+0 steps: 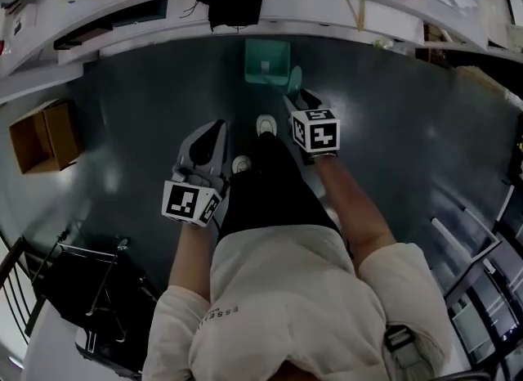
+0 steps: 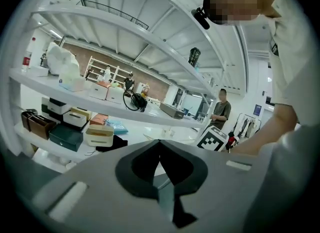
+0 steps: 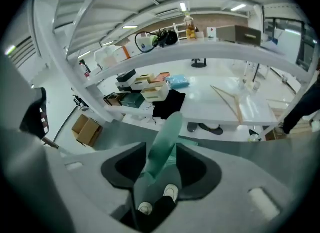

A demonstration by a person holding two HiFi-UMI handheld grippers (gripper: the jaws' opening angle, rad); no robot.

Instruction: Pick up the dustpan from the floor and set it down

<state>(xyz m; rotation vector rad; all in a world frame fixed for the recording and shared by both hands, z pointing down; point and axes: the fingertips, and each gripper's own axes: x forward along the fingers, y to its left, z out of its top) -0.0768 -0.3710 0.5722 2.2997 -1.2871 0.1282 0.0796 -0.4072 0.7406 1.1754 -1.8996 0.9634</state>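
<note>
A teal dustpan sits on the dark floor just in front of the white shelving, its handle rising toward me. My right gripper reaches down to that handle. In the right gripper view the handle runs up between the jaws, which stand apart with a gap beside it, so the gripper is open. My left gripper hangs lower left of it, away from the dustpan. In the left gripper view the left gripper has its jaw tips together with nothing between them.
The person's white shoes stand right behind the dustpan. A cardboard box lies on the floor at the left. A black cart is at the lower left. White shelves with storage boxes line the far side, and another person stands beyond.
</note>
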